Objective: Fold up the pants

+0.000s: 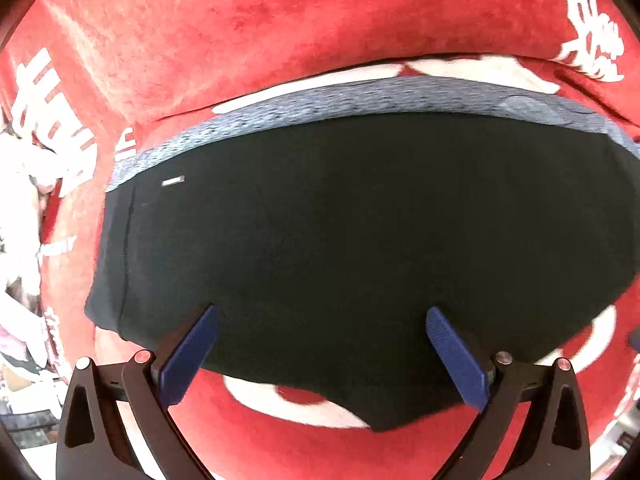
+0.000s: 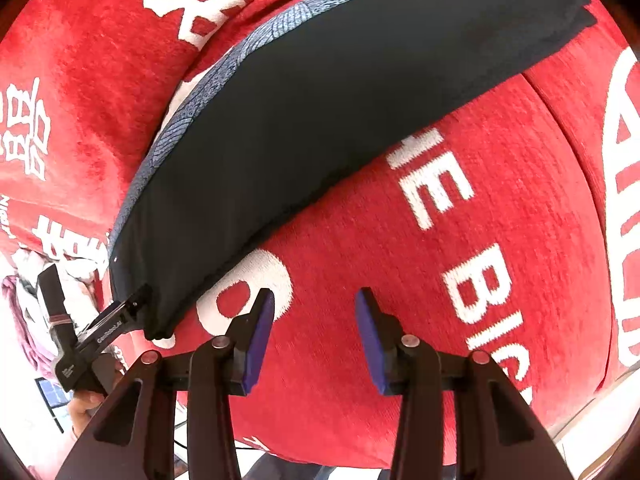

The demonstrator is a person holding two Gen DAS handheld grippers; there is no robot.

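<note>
The black pants (image 2: 304,120) lay folded on the red blanket (image 2: 400,280) (white lettering); the right gripper (image 2: 316,300) hovered beside them, jaws apart, holding nothing.

From your left wrist view, the black pants (image 1: 360,232) run off the frame at three o'clock, so you cannot see their far end. The white lettering (image 1: 592,36) on the red cloth (image 1: 240,20) is cut at one o'clock and partly covered by the waistband. At nine o'clock the clutter (image 1: 16,240) is too blurred to name. From your right wrist view, the left gripper (image 2: 136,304) shows at eight o'clock, its fingertips hidden against the pants (image 2: 320,112); you cannot tell its jaws.
</note>
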